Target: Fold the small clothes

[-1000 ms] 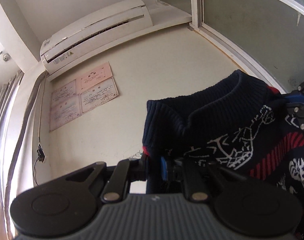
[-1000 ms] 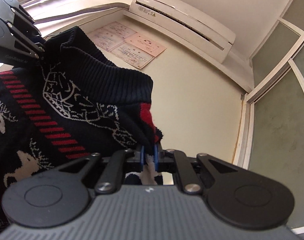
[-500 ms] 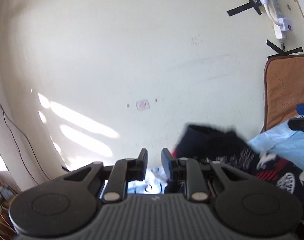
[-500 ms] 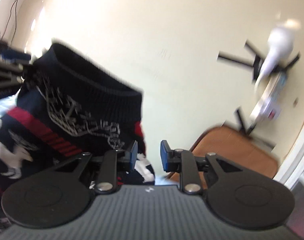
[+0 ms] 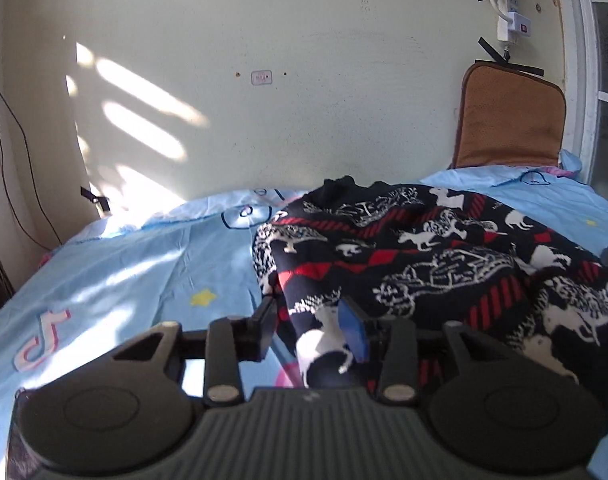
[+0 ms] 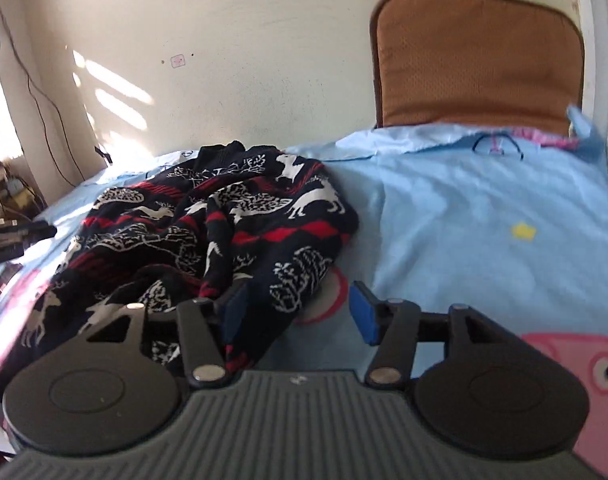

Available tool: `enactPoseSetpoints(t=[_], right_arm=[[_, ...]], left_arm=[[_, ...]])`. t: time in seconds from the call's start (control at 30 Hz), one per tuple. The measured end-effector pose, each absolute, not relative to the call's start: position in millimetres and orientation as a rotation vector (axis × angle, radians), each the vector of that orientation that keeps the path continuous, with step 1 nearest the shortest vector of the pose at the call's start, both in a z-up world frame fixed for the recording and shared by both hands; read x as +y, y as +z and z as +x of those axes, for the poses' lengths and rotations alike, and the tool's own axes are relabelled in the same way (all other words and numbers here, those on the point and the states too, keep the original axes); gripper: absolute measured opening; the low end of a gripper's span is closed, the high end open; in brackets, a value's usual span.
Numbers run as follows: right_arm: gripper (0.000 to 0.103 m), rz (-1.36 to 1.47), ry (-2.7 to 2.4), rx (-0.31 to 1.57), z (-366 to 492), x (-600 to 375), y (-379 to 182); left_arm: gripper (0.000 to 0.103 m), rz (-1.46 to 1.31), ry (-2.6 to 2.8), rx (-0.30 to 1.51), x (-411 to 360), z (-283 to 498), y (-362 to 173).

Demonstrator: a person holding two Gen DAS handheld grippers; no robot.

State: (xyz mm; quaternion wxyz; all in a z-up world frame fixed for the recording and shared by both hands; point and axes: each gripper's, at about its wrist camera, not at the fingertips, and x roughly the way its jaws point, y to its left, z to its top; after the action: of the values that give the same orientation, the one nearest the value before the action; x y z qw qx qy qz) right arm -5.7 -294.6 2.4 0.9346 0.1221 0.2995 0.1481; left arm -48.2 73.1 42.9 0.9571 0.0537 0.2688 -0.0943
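Blue pads line both tools, and both stand parted: the left gripper (image 5: pixel 312 326) has a fold of the knitted sweater (image 5: pixel 444 264) lying between its spread fingers at lower centre of its frame, touched but not pinched as far as I can judge, while the right gripper (image 6: pixel 299 312) gapes wide at lower centre of its own view, its left pad against the sweater's (image 6: pixel 223 236) near edge and its right pad over bare sheet. Neither one grips anything. Outward from them, the navy, red and white garment lies in a rumpled heap on the light blue bedsheet (image 6: pixel 464 208) (centre-left in the right view, centre-right in the left), with no flat panel or clean crease showing. Folding seems barely begun: spreading, smoothing and every fold remain.
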Motion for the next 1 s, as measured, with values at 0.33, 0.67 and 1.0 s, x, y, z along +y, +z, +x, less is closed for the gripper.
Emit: enactPoseSetpoints(t=[0.33,0.67,1.0], right_arm=[[0.013,0.089,0.119,0.490,-11.4,-289.2,54.6],[0.009,-0.121,-0.239,0.423,-43.4,-327.5,77.4],[0.072,0.096,0.342,0.618,-67.4,-249.3,16.0]], left_arm=[[0.051,-0.018,-0.269,0.618,101.4,-95.8,36.2],[0.056,-0.146,-0.396,0.685,97.8,-90.2,26.1],[0.024,-0.242,-0.503,0.818,82.8,-89.1,4.2]])
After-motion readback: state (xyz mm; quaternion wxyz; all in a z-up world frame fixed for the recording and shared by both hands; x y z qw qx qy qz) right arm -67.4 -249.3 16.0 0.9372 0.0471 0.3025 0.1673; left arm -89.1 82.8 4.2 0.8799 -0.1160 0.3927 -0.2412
